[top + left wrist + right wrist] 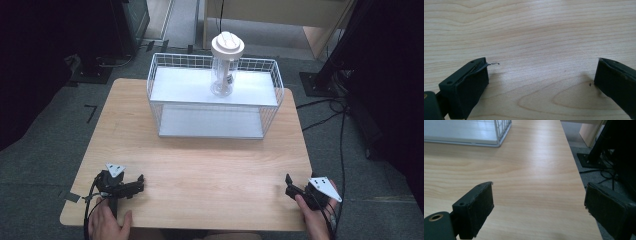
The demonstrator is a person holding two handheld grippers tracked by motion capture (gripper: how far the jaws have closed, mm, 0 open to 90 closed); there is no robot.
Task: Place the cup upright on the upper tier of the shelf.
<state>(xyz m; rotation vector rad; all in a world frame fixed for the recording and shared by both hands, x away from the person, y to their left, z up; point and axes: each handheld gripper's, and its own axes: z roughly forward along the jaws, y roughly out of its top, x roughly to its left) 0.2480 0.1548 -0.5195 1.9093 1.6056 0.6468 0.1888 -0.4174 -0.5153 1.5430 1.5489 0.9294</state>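
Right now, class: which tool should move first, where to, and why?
Probably the right tool should lift and reach forward toward the clear bottle on the wire rack's top shelf: its jaws are open and empty, and the bottle stands upright, far off.

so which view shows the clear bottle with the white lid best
The high view: the clear bottle stands whole and upright on the wire rack's top shelf. The right gripper view catches just a rack corner, not the bottle; the left gripper view faces bare table.
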